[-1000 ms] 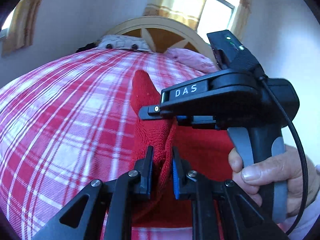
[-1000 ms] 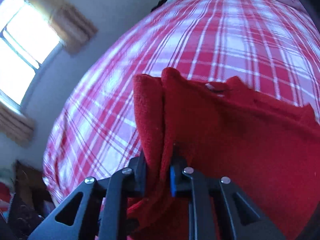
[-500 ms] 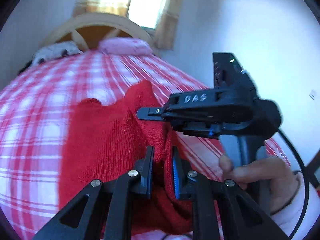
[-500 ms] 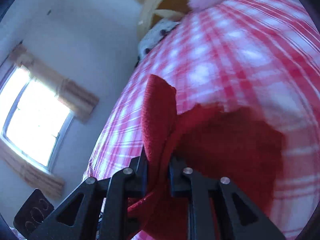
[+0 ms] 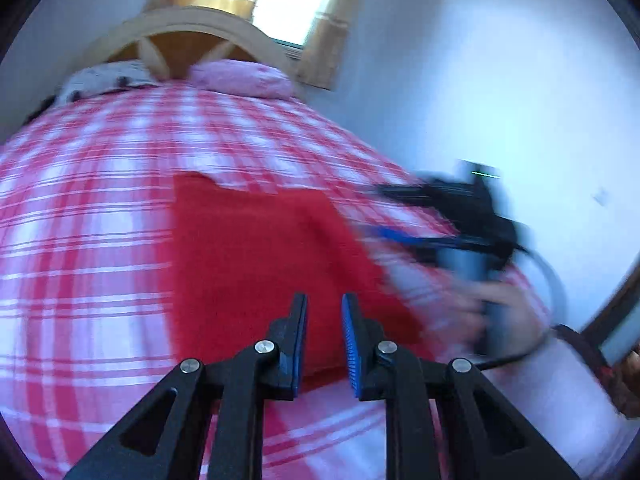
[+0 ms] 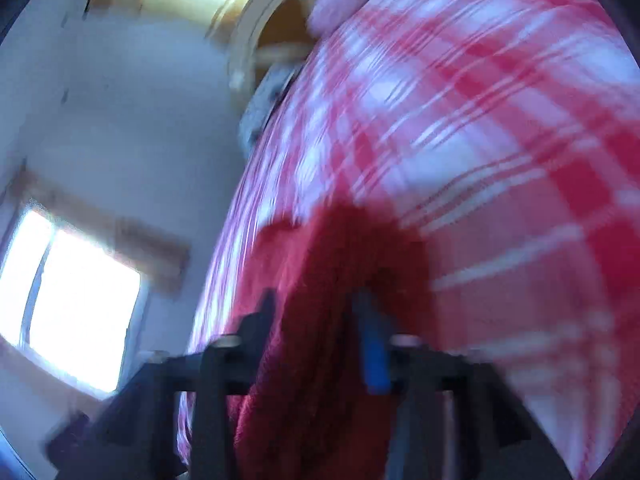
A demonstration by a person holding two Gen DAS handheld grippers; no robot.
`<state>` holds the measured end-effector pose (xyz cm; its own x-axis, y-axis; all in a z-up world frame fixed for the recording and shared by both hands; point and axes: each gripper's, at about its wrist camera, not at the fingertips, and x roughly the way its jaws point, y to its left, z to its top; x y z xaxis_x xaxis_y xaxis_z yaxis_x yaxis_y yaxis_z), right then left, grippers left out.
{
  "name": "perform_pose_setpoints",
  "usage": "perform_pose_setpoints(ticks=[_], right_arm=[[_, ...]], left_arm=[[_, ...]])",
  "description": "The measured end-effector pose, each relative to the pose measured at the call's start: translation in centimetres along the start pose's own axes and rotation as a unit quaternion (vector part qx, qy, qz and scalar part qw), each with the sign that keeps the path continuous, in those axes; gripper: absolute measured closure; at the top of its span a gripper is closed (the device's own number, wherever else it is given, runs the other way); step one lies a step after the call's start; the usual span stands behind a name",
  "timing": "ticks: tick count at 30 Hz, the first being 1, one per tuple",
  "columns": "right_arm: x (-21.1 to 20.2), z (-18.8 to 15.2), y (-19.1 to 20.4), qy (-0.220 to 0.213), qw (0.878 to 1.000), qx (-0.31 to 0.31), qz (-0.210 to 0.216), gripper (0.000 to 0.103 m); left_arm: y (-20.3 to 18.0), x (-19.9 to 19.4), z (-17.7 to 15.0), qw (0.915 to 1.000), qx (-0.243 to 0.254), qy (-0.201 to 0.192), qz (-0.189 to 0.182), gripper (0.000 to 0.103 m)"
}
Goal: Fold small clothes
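Observation:
A red knitted garment (image 5: pixel 256 264) lies flat on the red and white plaid bedspread (image 5: pixel 80 240). My left gripper (image 5: pixel 324 340) is open and empty just above the garment's near edge. My right gripper (image 5: pixel 404 216) shows blurred to the right of the garment in the left wrist view, hand on its handle. In the blurred right wrist view the right gripper (image 6: pixel 316 320) has its jaws apart with the red garment (image 6: pixel 320 320) lying between them; no grip is visible.
A wooden headboard (image 5: pixel 192 36) and two pillows, pink (image 5: pixel 240 78) and white patterned (image 5: pixel 104 80), are at the far end of the bed. A white wall (image 5: pixel 500 80) runs along the right. A curtained window (image 6: pixel 76 296) is on the left.
Both grippers held the garment's raised fold; the left has let go and its jaws have opened. The garment now lies flat. The right gripper has opened and swung to the right, blurred by motion.

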<state>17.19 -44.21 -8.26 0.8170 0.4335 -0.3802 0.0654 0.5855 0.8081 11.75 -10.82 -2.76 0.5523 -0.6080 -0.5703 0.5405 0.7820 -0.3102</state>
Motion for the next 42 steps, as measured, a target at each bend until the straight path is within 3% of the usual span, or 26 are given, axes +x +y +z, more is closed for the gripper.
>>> perform_pose_setpoints(ticks=[1, 4, 7, 10, 12, 14, 15, 16, 20, 22, 25, 29, 33, 35, 37, 39, 42], right_arm=[[-1.7, -0.4, 0.7, -0.019, 1.0, -0.015, 0.001, 0.028], [-5.3, -3.8, 4.5, -0.002, 0.997, -0.075, 0.024, 0.028], [-6.2, -9.2, 9.0, 0.022, 0.984, -0.174, -0.038, 0.026], [-4.3, -12.6, 10.3, 0.027, 0.968, -0.224, -0.106, 0.026], [-3.4, -13.4, 9.3, 0.033, 0.964, -0.23, -0.131, 0.037], [-2.6, -14.7, 7.6, 0.062, 0.961, -0.223, -0.153, 0.084], [-2.3, -14.9, 6.8, 0.069, 0.957, -0.221, -0.173, 0.086], [-2.1, -15.2, 6.0, 0.067, 0.956, -0.218, -0.185, 0.087], [-3.9, -15.5, 3.8, 0.059, 0.975, -0.152, -0.151, 0.089], [-4.7, -15.6, 4.1, 0.061, 0.973, -0.16, -0.155, 0.089], [-6.9, -15.4, 6.7, 0.037, 0.963, -0.204, -0.172, 0.081], [-7.9, -13.4, 10.9, -0.029, 0.942, -0.276, -0.188, 0.081], [-3.3, -11.6, 11.8, -0.011, 0.926, -0.319, -0.2, 0.079], [-0.3, -11.0, 10.3, 0.007, 0.91, -0.328, -0.254, 0.08], [1.4, -11.0, 8.0, 0.025, 0.905, -0.308, -0.291, 0.081], [1.2, -10.6, 6.1, 0.005, 0.917, -0.282, -0.283, 0.081], [0.5, -10.9, 5.7, -0.013, 0.921, -0.278, -0.274, 0.08]], left_arm=[[1.1, -0.1, 0.0, 0.9999, -0.007, 0.0, 0.012, 0.085], [3.7, 0.0, -0.6, 0.9981, -0.029, 0.002, 0.053, 0.085], [5.0, 0.6, -1.2, 0.9968, -0.048, 0.009, 0.063, 0.085], [4.5, 2.1, -1.4, 0.9964, -0.035, 0.026, 0.073, 0.085], [3.8, 2.7, -1.9, 0.9957, -0.019, 0.031, 0.086, 0.085], [3.0, 2.8, -3.0, 0.9924, 0.013, 0.04, 0.116, 0.084], [2.8, 2.9, -3.4, 0.9902, 0.03, 0.045, 0.129, 0.083], [2.6, 2.8, -3.8, 0.9889, 0.045, 0.046, 0.134, 0.083], [3.5, 1.8, -4.2, 0.989, 0.045, 0.041, 0.134, 0.067], [4.2, 1.0, -3.7, 0.9904, 0.034, 0.038, 0.128, 0.066], [4.7, 0.0, -2.3, 0.9889, 0.031, 0.019, 0.144, 0.066], [5.4, 0.3, 0.5, 0.9873, 0.01, 0.007, 0.159, 0.064], [5.2, 3.4, 2.4, 0.9847, -0.003, 0.038, 0.17, 0.063], [5.1, 5.4, 2.9, 0.9825, -0.011, 0.056, 0.177, 0.063], [4.8, 7.2, 2.8, 0.9803, -0.004, 0.063, 0.187, 0.052], [4.4, 8.2, 2.5, 0.9745, 0.012, 0.055, 0.217, 0.032], [4.1, 8.7, 2.0, 0.9652, 0.027, 0.031, 0.258, 0.015]])
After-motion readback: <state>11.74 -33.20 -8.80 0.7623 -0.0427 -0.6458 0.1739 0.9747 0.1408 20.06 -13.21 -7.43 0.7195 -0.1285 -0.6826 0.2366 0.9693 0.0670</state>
